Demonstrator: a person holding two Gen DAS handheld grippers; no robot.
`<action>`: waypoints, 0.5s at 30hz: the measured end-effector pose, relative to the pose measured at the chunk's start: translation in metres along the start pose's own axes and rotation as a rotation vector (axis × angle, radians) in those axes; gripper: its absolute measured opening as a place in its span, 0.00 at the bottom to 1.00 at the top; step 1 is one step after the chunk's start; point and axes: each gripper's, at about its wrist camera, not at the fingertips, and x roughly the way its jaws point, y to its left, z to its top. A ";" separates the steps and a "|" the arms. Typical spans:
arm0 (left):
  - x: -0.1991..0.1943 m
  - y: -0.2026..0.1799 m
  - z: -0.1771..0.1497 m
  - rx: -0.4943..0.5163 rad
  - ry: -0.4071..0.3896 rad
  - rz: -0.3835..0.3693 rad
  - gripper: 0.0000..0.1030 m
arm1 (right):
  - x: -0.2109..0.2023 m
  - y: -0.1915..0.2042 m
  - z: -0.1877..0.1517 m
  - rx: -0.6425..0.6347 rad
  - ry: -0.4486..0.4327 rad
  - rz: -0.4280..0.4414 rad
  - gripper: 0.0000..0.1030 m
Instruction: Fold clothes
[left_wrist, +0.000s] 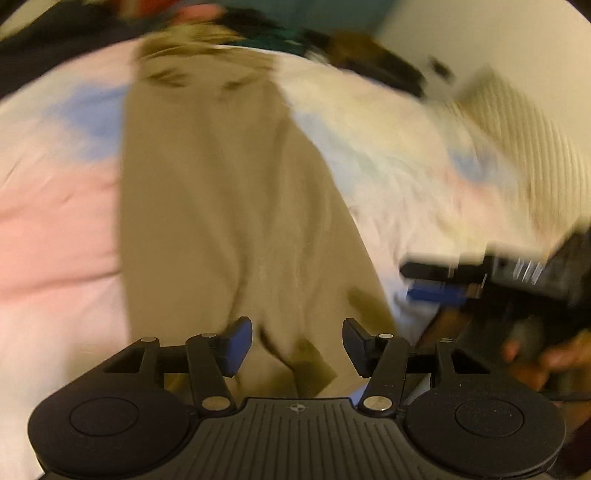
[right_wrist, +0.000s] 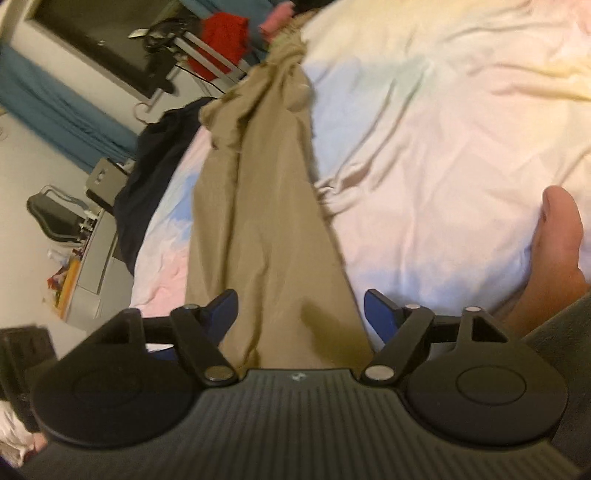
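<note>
The khaki trousers (left_wrist: 229, 206) lie stretched lengthwise down the pastel tie-dye bedsheet (left_wrist: 51, 229), legs laid one on the other as far as the blurred left wrist view shows, the gathered waistband (right_wrist: 284, 55) at the far end of the trousers and the hems nearest both cameras. The left gripper (left_wrist: 297, 347) hovers over the hem end of the trousers with its fingers spread wide and nothing between them; a small square flap (left_wrist: 314, 369) of darker cloth lies just under the gap. To the right of the trousers in that view the other tool (left_wrist: 480, 273) shows as a dark blur, with a hand (left_wrist: 535, 358) beneath it. The right gripper (right_wrist: 301, 314) likewise stands released, its blue pads on either side of the trousers' near end, the cloth running between them without being pinched. Right of the trousers a thumb (right_wrist: 561, 229) rests above the sheet. By my judgement the lengthwise fold is laid and the crosswise fold is in hand, though the spread fingers would suit equally a hem about to be taken up or one just set down. Carrying the hems toward the waistband would call for both grippers to close on the two corners of that near edge evenly.
</note>
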 end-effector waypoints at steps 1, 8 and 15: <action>-0.008 0.012 0.001 -0.069 -0.014 0.000 0.60 | 0.002 -0.004 0.003 0.028 0.014 0.003 0.69; -0.018 0.082 -0.003 -0.427 -0.026 0.197 0.65 | 0.024 -0.019 0.009 0.134 0.136 -0.003 0.51; -0.008 0.093 -0.011 -0.526 0.059 0.069 0.61 | 0.033 -0.025 0.007 0.183 0.184 -0.018 0.50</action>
